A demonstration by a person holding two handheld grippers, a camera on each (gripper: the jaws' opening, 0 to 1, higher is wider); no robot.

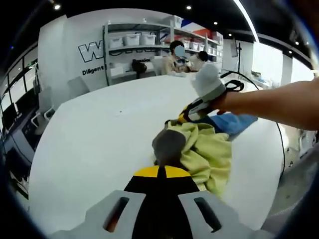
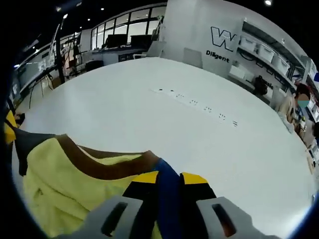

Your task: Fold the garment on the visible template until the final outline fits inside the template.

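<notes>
White table (image 2: 149, 109) carries a crumpled yellow, brown and blue garment (image 1: 207, 152); both grippers (image 1: 158, 169) (image 2: 168, 181) pinch its fabric.

Your left gripper view sits low and close over the big white round table (image 1: 94, 149), facing across it to the grey storage shelves (image 1: 134, 47) on the back wall. Your right gripper view hugs the same table (image 2: 149, 114), looking along its length to those shelves (image 2: 259, 52). The 2 views share the crumpled yellow cloth garment with brown trim (image 1: 209, 154) (image 2: 65, 184), pressed right up against each lens.
</notes>
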